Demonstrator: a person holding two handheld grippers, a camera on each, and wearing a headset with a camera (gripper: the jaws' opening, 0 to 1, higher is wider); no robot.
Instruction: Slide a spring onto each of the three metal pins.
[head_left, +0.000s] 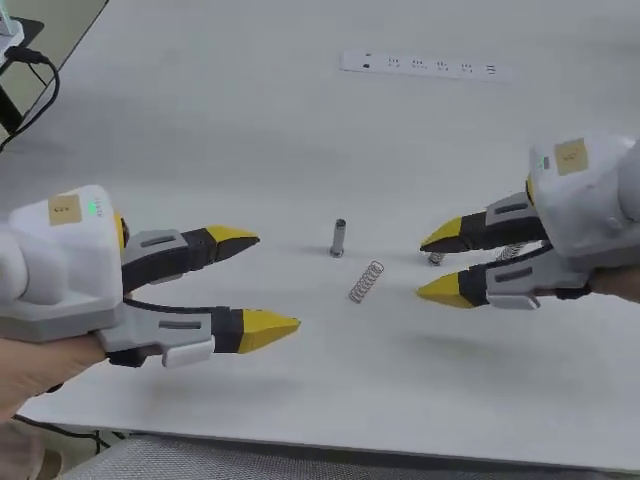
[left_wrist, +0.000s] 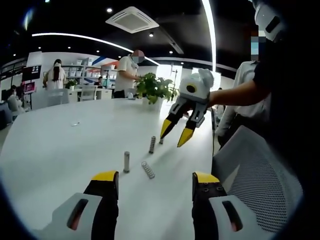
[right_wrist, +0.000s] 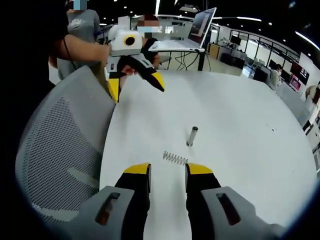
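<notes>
The broad white surface (head_left: 200, 120) carries all the work. My left gripper (head_left: 275, 282), white-bodied with black fingers and yellow tips, hovers over its near-left part, jaws spread wide with nothing between them. My right gripper (head_left: 422, 267), of the same make, hangs at the right, jaws parted a little less and likewise empty. A long white power strip (head_left: 420, 66) lies at the far side, well apart from the job.

Between the two grippers stands a short grey metal pin (head_left: 338, 238), upright and bare; no coil is on it. The loose silver coil spring (head_left: 366, 282) lies on its side just beside that pin, on my side of it, touching neither the pin nor a gripper.

Beyond these, near my right gripper, the left gripper view shows an upright coiled piece (left_wrist: 152, 144) and, just past it, a smaller upright stub (left_wrist: 161, 141). I take the first for a pin already wearing its spring; the second is too small to tell, though it is probably the same.

So I judge two pins done and one left. What remains is to lift the loose spring and thread it over the bare pin; that has not yet begun.
</notes>
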